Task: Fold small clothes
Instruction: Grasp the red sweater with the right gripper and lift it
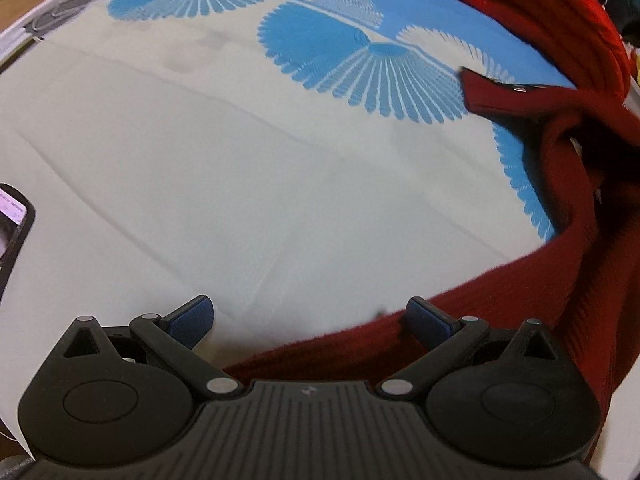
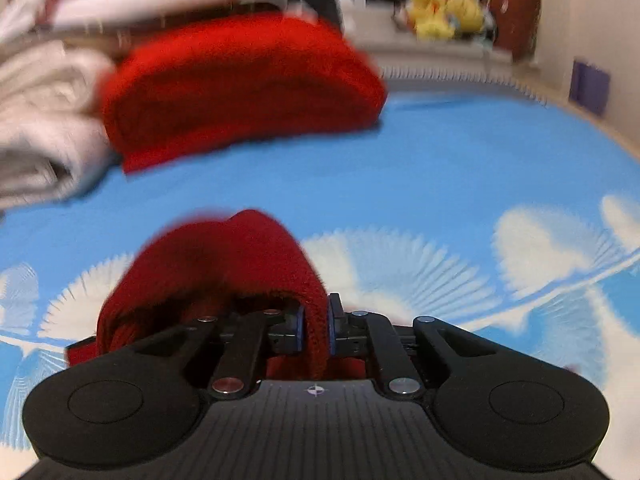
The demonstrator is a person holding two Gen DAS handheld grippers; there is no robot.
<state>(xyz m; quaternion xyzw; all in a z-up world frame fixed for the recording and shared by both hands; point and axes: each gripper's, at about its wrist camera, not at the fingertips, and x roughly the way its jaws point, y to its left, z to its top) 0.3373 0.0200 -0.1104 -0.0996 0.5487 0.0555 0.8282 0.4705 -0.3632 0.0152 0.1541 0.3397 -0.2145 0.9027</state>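
Two tongs: left [image 1: 310, 316] wide, right [image 2: 316, 328] pinching red knit [image 2: 216, 272], seemingly stretched left-to-right between them.

Ribbed red knit garment [image 1: 520, 312] (matt) on smooth printed bedsheet [image 1: 200, 160]

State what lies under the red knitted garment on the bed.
The blue-and-white patterned bedsheet lies under the red knitted garment. Whatever else sits beneath it is covered.

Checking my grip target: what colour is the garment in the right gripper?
Red knit garment, clearest in the right wrist view, clamped by the right gripper.
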